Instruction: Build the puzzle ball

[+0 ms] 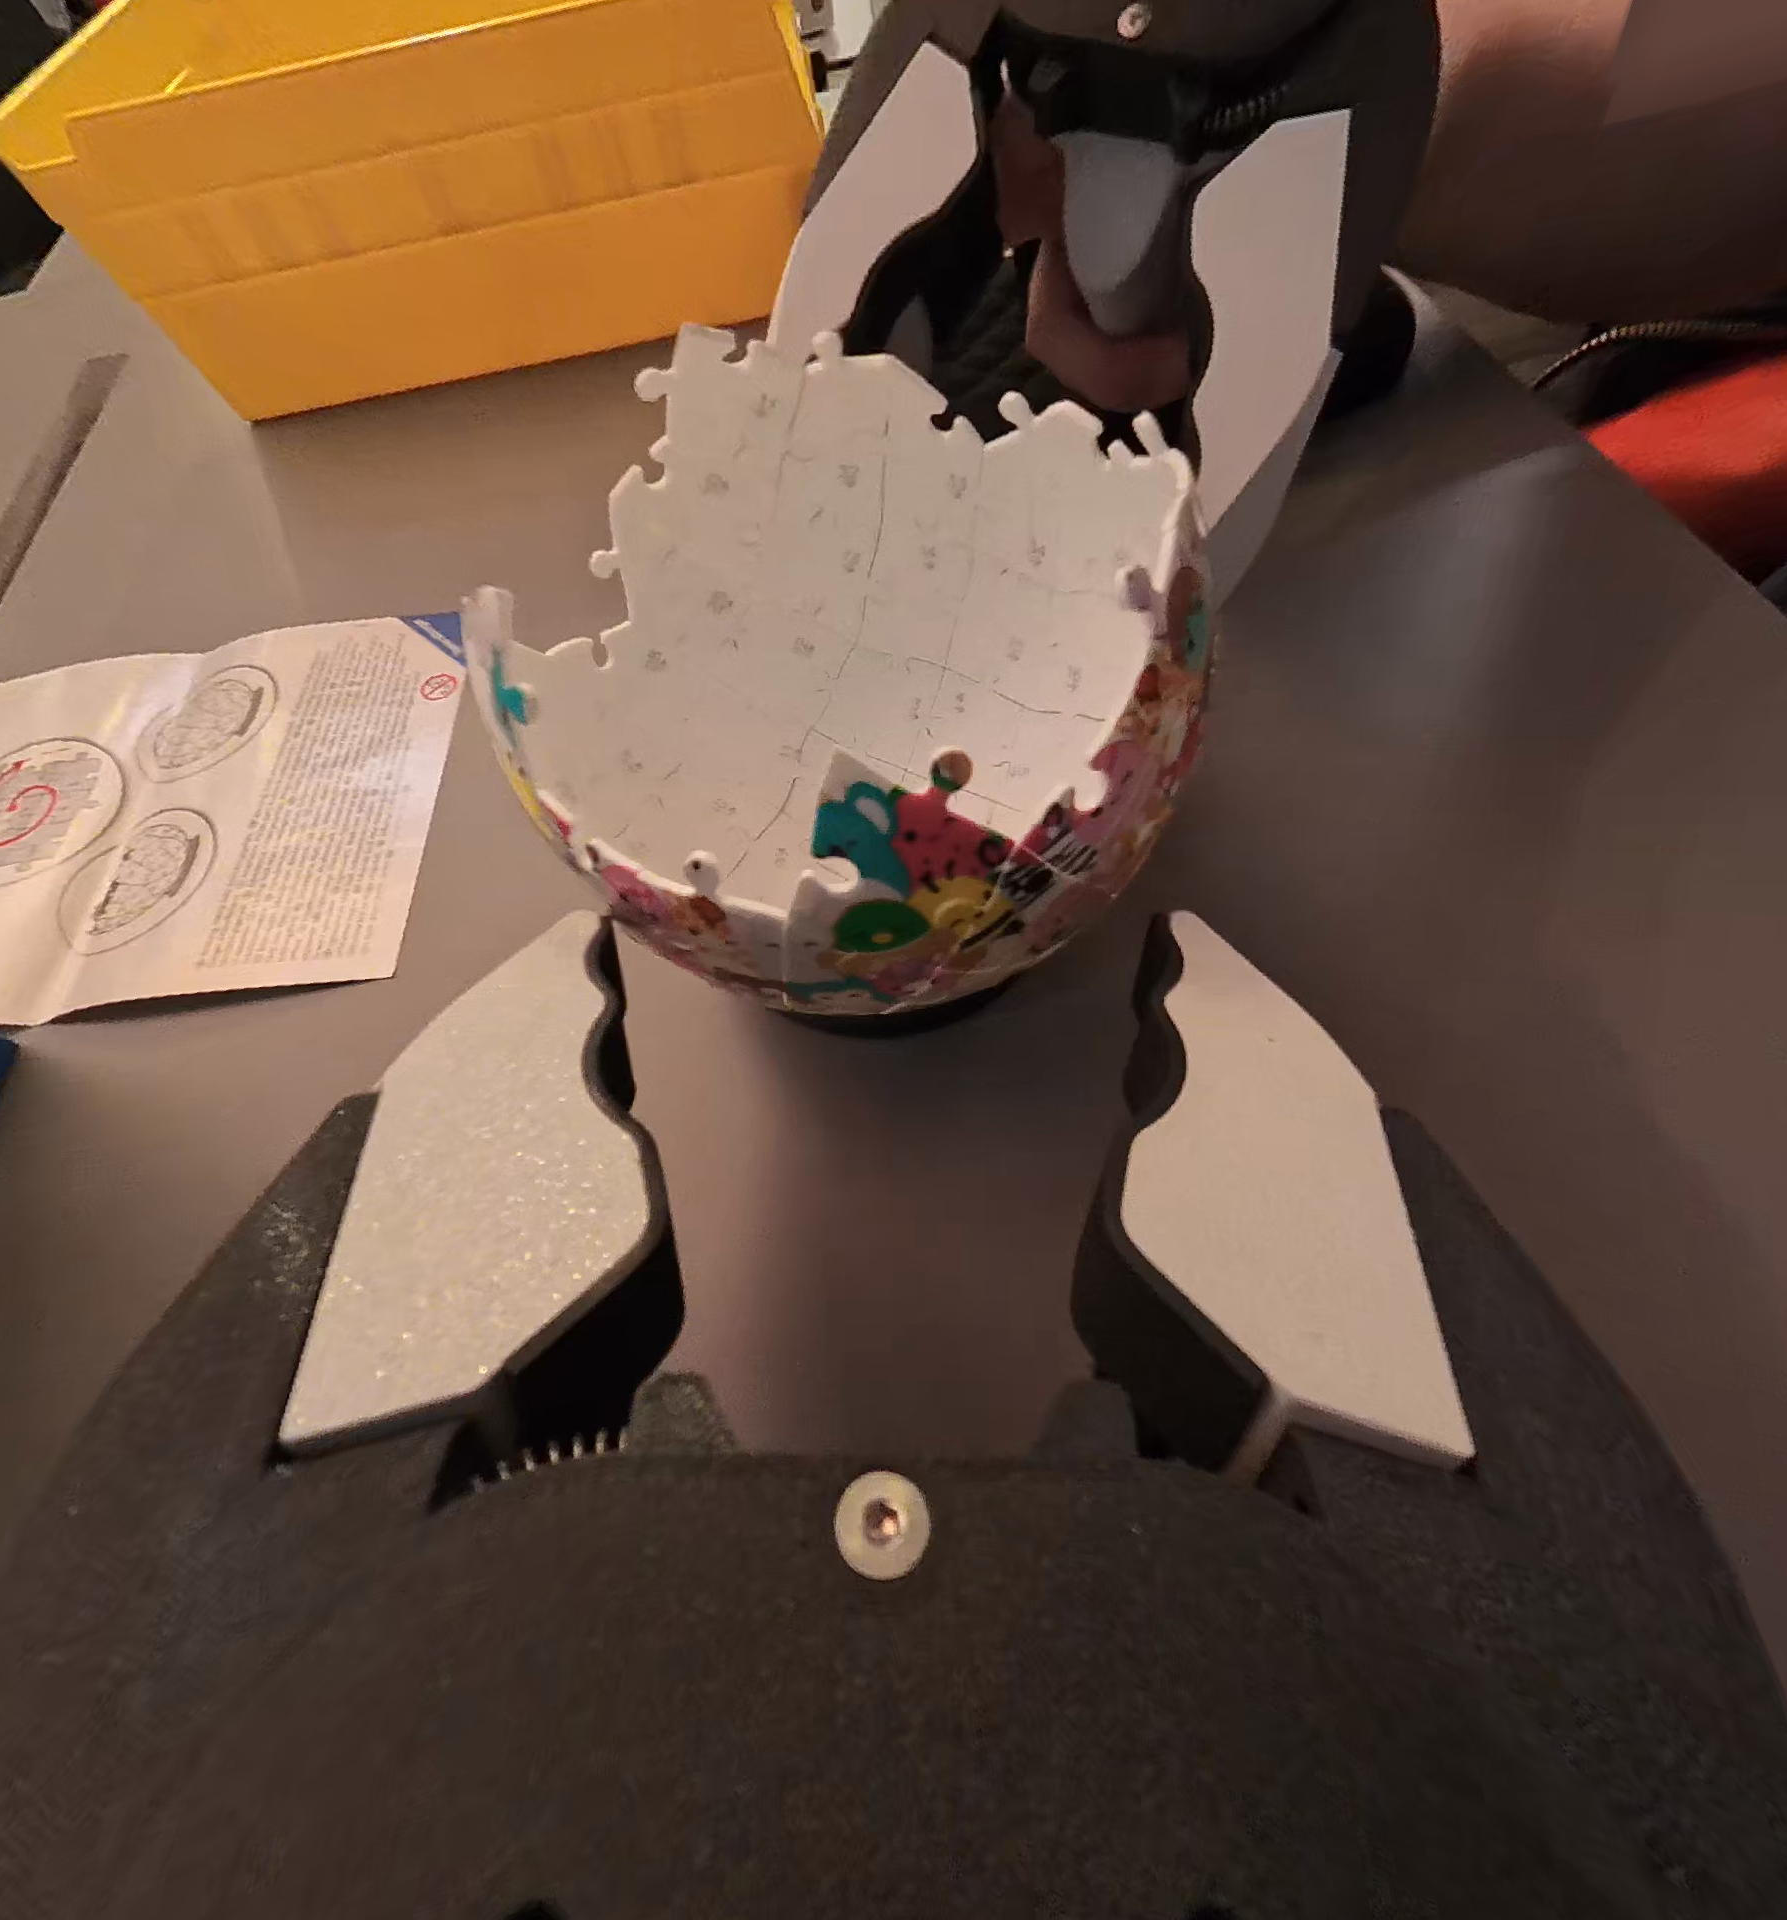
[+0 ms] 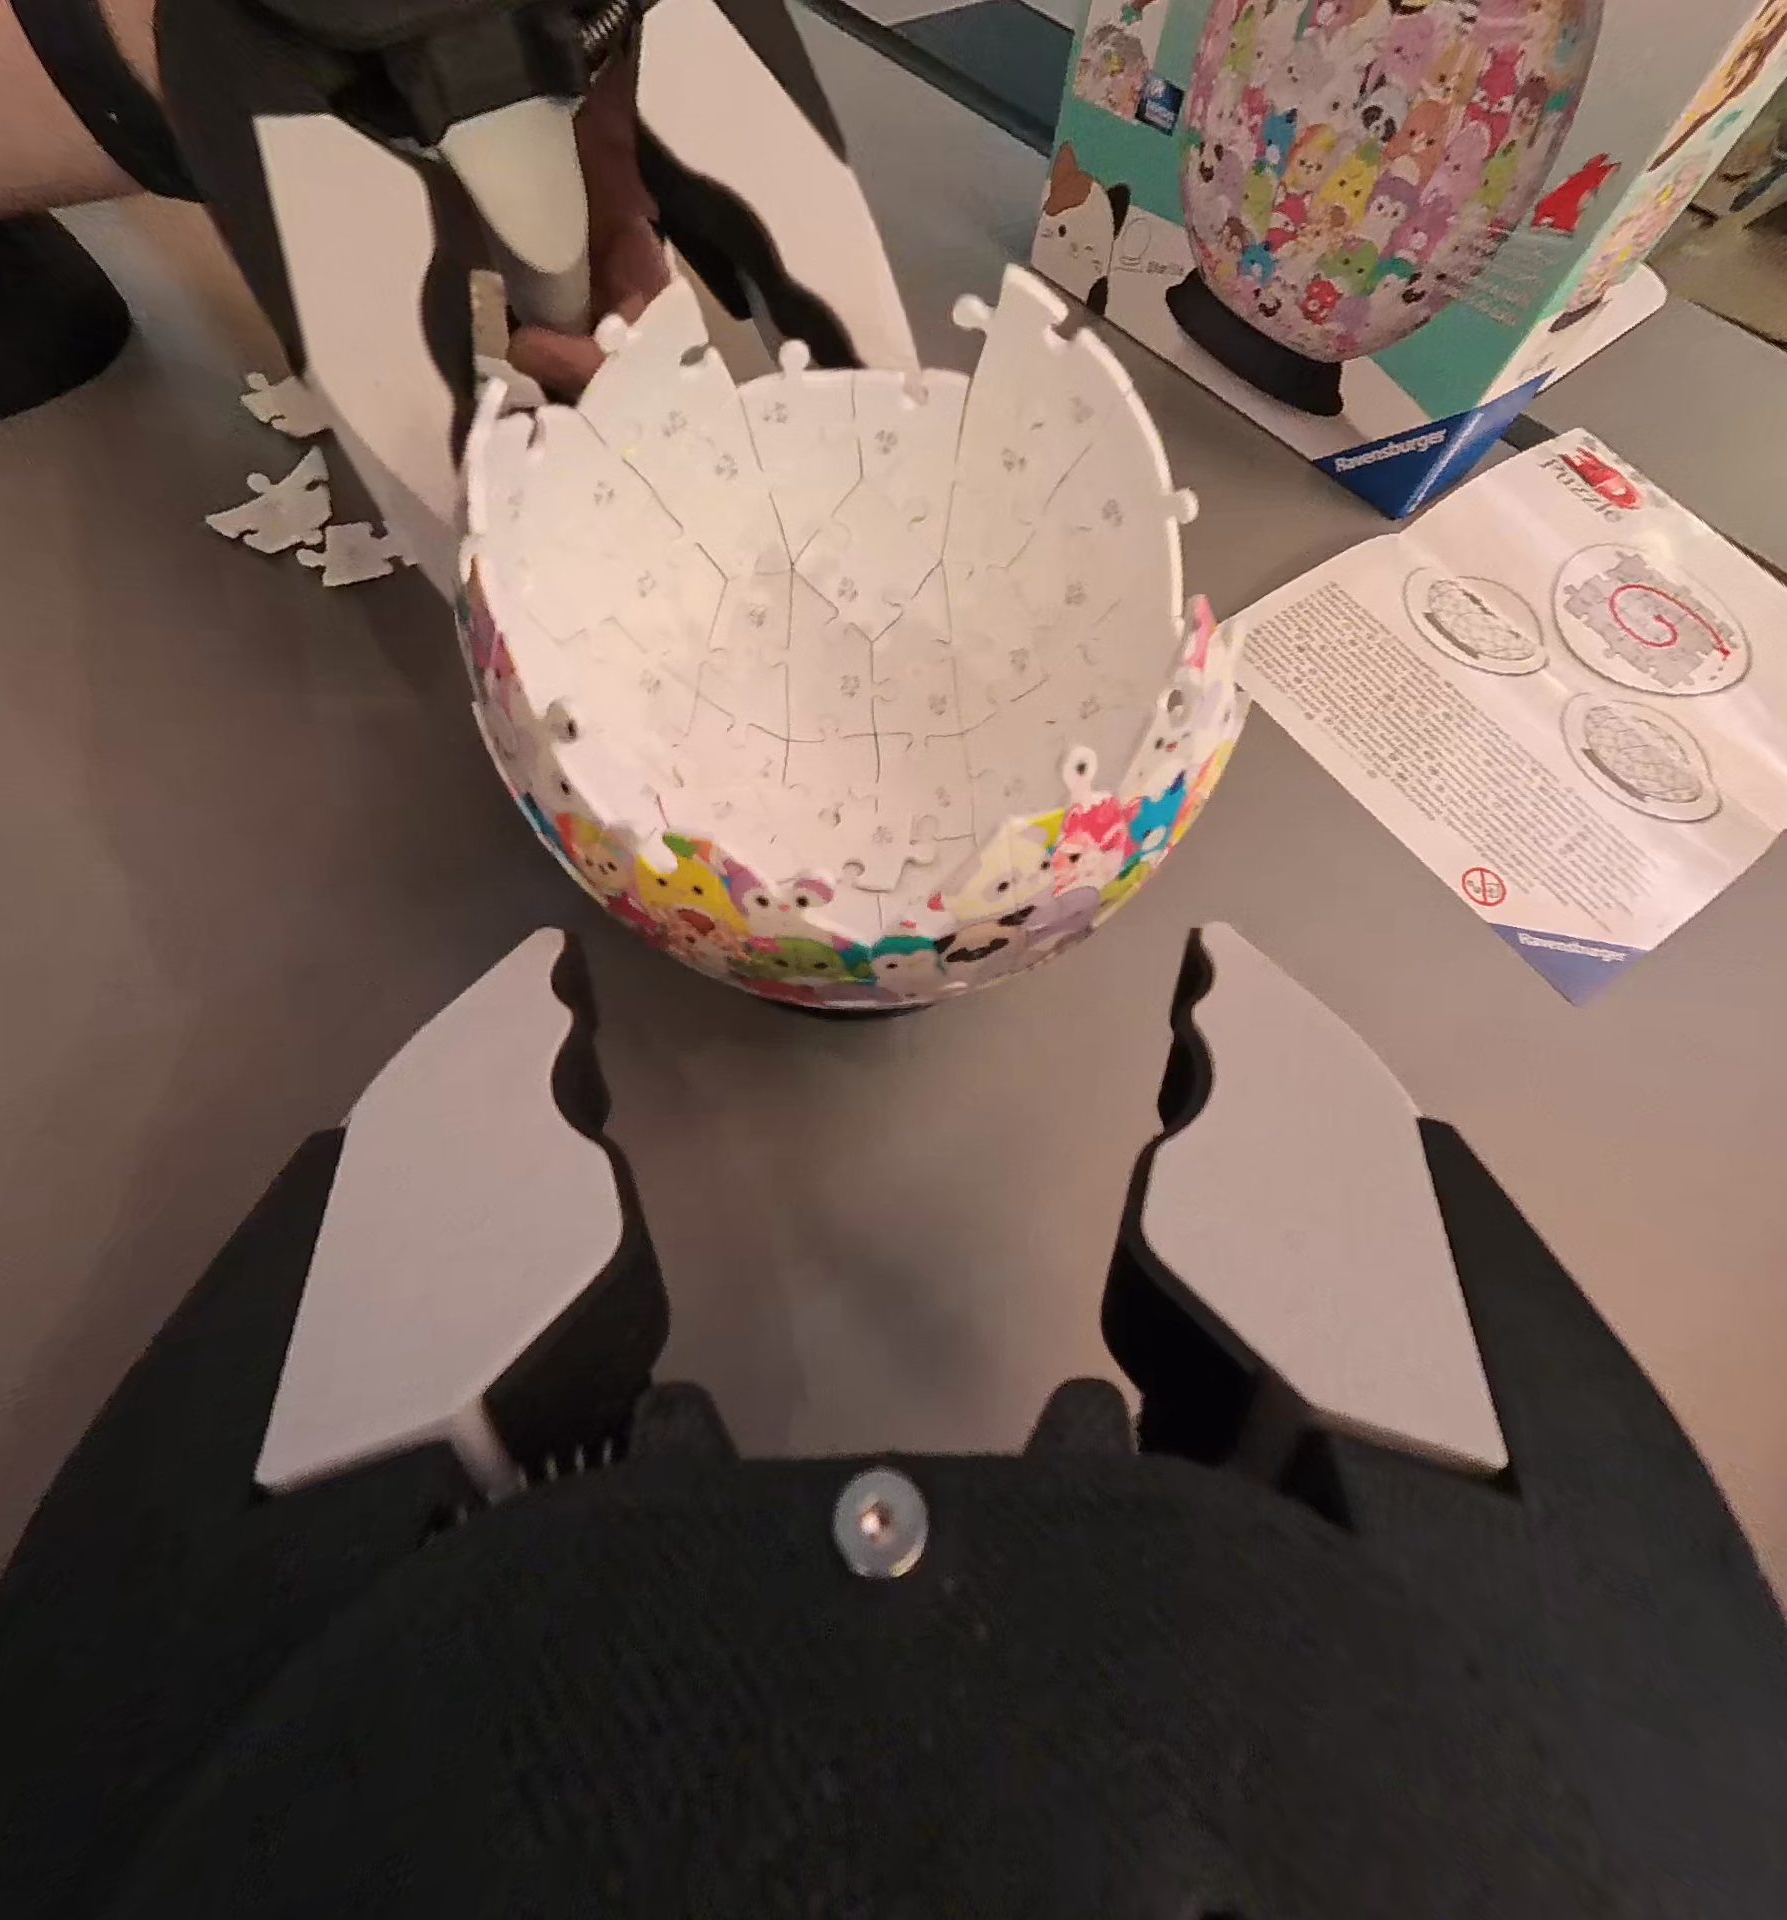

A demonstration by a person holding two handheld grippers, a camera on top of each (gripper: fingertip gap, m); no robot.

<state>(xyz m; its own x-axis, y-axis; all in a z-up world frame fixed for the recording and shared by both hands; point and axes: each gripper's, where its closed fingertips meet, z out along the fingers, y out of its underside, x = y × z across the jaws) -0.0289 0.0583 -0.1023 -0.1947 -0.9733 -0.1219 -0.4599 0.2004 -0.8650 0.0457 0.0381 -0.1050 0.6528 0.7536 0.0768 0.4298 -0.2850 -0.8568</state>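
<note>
Black and white, your left gripper (image 1: 884, 935) sits with its fingers spread wide and nothing between them, its tips just short of the near side of the puzzle ball (image 1: 868, 707). Your right gripper (image 2: 878, 945) is the same: fingers apart, empty, tips close to the ball's (image 2: 837, 665) near wall but not touching it. Each gripper faces the other across the ball, so in the left wrist view your right gripper shows at the far side with its white fingers flanking the ball's far rim, and in the right wrist view your left gripper does likewise at the far left.

The ball is half built, an open bowl with a jagged rim, white inside and covered with bright cartoon figures outside. It stands upright on a small black stand (image 1: 899, 1013) on the grey table (image 1: 1491, 831).

In the right wrist view, a few loose white pieces (image 2: 297, 499) lie on the table at the far left of the ball, near your left gripper's finger. An unfolded instruction sheet (image 2: 1554, 727) lies flat to the right of the ball, and the puzzle box (image 2: 1336, 208) stands beyond it at the far right. In the left wrist view, a yellow bin (image 1: 432, 197) sits at the far left of the table.
</note>
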